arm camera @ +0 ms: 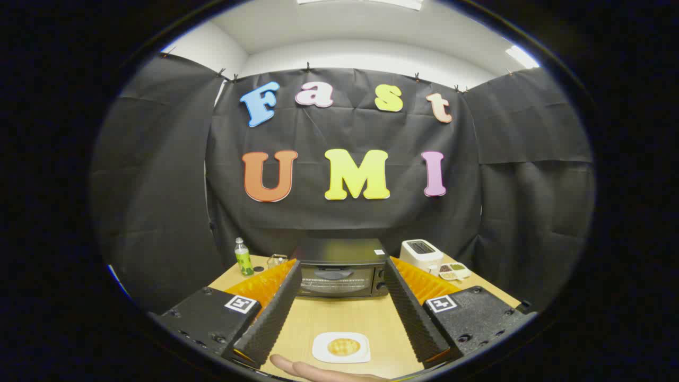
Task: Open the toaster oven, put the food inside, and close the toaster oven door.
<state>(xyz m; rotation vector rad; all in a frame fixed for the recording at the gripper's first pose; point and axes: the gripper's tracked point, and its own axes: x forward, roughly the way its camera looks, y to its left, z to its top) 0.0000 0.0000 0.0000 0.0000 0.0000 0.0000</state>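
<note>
A black toaster oven (339, 268) stands at the back of the wooden table (339, 318), its glass door shut with the handle across the top. A round golden piece of food (343, 347) lies on a small white plate (321, 347) close to me, between my fingers. My gripper (342, 276) is held above the table with its fingers wide apart and nothing between them, the fingertips (294, 270) framing the oven well short of it. A person's hand (313, 370) rests on the table just below the plate.
A green bottle (243, 257) and a small glass (276, 260) stand left of the oven. Right of it are a white toaster (420, 253) and a white divided dish (454, 271) with small bits in it. Black cloth walls surround the table.
</note>
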